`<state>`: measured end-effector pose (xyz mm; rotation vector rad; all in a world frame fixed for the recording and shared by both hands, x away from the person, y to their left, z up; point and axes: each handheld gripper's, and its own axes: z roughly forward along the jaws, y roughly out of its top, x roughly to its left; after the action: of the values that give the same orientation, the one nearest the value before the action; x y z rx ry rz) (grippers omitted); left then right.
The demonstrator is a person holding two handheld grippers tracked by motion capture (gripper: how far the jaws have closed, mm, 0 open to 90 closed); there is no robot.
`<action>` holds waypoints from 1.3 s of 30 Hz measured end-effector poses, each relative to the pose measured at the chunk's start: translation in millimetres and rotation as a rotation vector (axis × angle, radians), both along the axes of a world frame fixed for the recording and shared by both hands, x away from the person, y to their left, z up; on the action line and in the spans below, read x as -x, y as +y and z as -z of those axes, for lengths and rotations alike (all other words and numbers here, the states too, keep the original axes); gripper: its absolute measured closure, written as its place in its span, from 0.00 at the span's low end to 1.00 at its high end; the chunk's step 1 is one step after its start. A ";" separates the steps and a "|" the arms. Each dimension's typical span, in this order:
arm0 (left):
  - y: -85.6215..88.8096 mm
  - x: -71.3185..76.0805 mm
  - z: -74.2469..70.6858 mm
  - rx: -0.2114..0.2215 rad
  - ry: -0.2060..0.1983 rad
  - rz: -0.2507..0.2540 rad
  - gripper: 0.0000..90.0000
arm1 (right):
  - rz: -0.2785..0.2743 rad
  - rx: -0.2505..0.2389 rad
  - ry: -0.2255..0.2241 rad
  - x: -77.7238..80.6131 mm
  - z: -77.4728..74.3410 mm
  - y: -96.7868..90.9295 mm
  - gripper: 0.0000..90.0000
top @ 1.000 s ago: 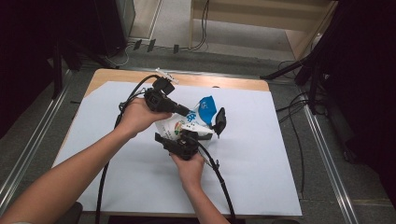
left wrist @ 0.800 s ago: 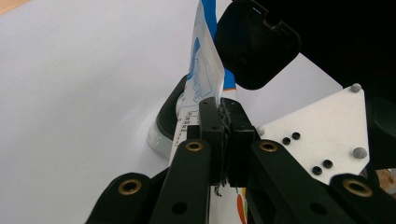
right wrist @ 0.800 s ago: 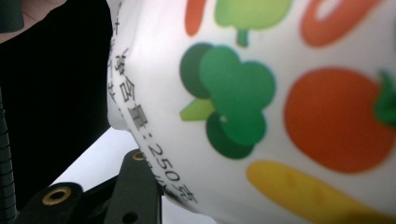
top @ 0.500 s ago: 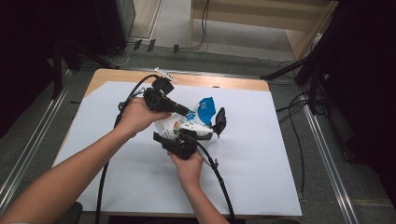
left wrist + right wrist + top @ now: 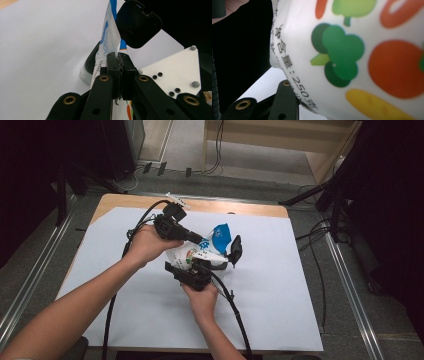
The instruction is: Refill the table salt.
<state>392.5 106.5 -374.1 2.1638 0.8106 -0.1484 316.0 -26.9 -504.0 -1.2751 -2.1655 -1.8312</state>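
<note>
A rectangular wooden table (image 5: 120,202) stood on a grey floor (image 5: 260,175), nearly all of its top covered by a large white paper sheet (image 5: 280,290); bare light-brown wood showed only along the far edge and at the far left corner. A small white scrap (image 5: 175,200) lay on that bare strip near the sheet's far edge; what it was could not be made out.
</note>
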 end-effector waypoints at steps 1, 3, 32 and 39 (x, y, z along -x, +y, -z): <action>-0.4 0.1 0.2 -0.001 0.000 0.000 1.00 | 0.001 0.000 -0.001 0.1 0.2 -0.3 0.68; -0.9 0.0 0.7 -0.002 0.001 -0.002 1.00 | 0.003 0.001 -0.001 0.1 0.9 -0.5 0.68; -4.5 -1.8 3.1 0.011 0.013 -0.006 1.00 | 0.000 -0.005 0.025 -0.8 0.3 -5.1 0.68; -4.9 -2.2 3.2 0.017 0.017 -0.004 1.00 | 0.001 -0.004 0.027 -0.2 -0.4 -6.3 0.68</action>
<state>394.7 101.6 -377.3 2.1475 0.8206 -0.1712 316.2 -33.2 -503.6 -1.2928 -2.1465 -1.8073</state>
